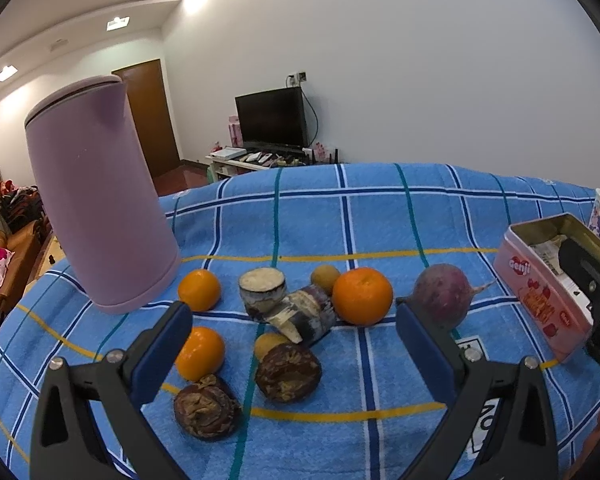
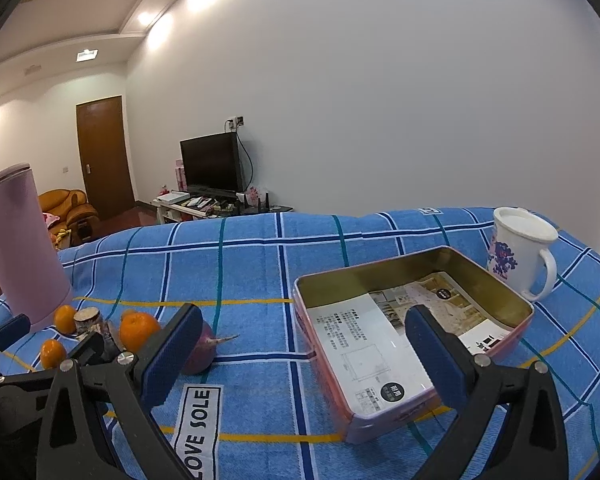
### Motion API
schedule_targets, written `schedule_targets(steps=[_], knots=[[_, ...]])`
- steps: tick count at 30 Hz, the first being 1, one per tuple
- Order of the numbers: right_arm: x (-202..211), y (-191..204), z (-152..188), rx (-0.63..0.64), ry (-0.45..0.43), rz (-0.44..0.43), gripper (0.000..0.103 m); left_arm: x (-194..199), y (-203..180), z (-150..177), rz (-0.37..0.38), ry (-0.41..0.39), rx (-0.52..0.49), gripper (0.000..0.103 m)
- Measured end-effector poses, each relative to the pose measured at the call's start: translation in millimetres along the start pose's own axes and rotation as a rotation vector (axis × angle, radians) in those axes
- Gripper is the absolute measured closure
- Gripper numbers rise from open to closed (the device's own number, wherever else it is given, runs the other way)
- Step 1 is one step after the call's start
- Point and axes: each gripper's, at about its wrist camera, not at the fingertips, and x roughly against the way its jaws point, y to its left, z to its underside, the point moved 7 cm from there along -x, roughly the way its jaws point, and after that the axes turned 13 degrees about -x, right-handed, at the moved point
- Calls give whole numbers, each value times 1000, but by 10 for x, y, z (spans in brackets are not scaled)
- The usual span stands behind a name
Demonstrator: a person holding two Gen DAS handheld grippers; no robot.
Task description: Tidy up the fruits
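Behind the tin (image 2: 416, 344) (right view only), mug (image 2: 518, 250)

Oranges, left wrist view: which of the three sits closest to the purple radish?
The biggest-looking orange, right of the cut cane pieces, beside the radish; the other two lie near the pink kettle.

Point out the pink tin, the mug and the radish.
Pink tin (image 2: 384, 416): right wrist view, near side wall.
Mug (image 2: 512, 252): right wrist view, body.
Radish (image 1: 444, 294): left wrist view, round body.
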Motion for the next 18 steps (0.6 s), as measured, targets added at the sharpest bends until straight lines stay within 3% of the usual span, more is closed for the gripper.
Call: schedule_targets(steps=[18], knots=[[-79,139,109,41,59,-43,1,-141,223,86,-18,74,42,0]])
